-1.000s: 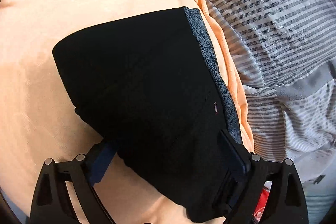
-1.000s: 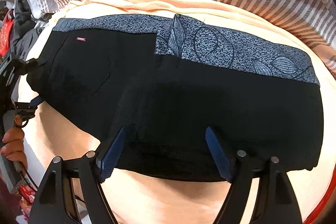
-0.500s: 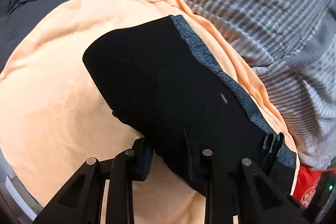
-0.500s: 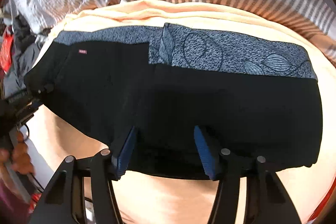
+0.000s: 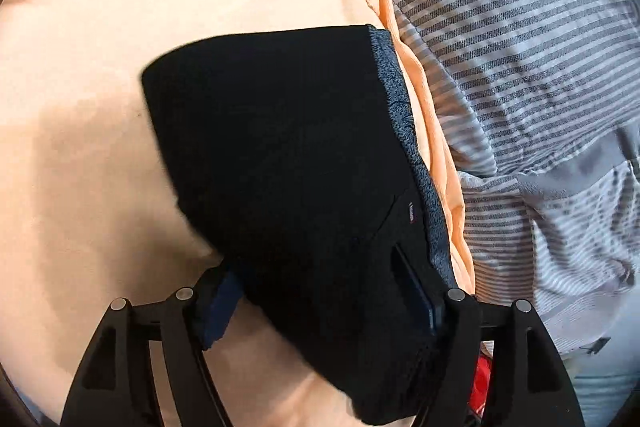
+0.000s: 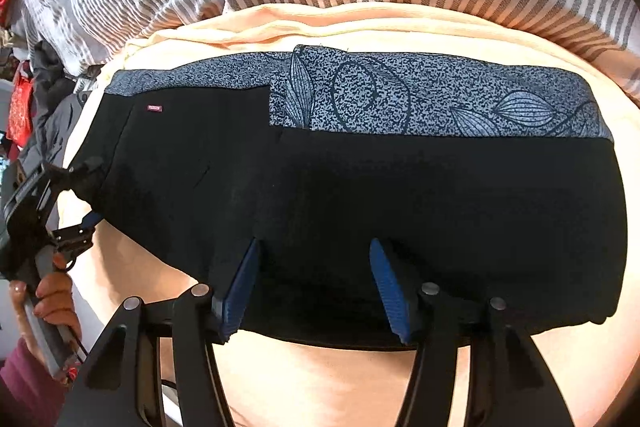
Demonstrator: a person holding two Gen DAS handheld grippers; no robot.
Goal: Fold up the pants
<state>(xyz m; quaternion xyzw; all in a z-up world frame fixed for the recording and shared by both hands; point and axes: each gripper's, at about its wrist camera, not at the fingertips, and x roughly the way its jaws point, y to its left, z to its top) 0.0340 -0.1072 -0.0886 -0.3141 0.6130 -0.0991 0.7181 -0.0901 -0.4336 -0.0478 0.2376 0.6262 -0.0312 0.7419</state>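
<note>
One folded pants (image 6: pixel 360 195) bundle, long axis sideways, waistband (image 6: pixel 420 99) far

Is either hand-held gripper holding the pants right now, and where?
Neither holds them. The left hand-held gripper is open at the waist end of the pants; the right hand-held gripper is open over their near folded edge.

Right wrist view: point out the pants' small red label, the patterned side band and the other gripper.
red label (image 6: pixel 154 108): right wrist view, middle of the tag.
patterned band (image 6: pixel 436 99): right wrist view, speckled cloth mid-band.
left gripper (image 6: pixel 86 193): right wrist view, between its fingertips at the pants' left end.
</note>
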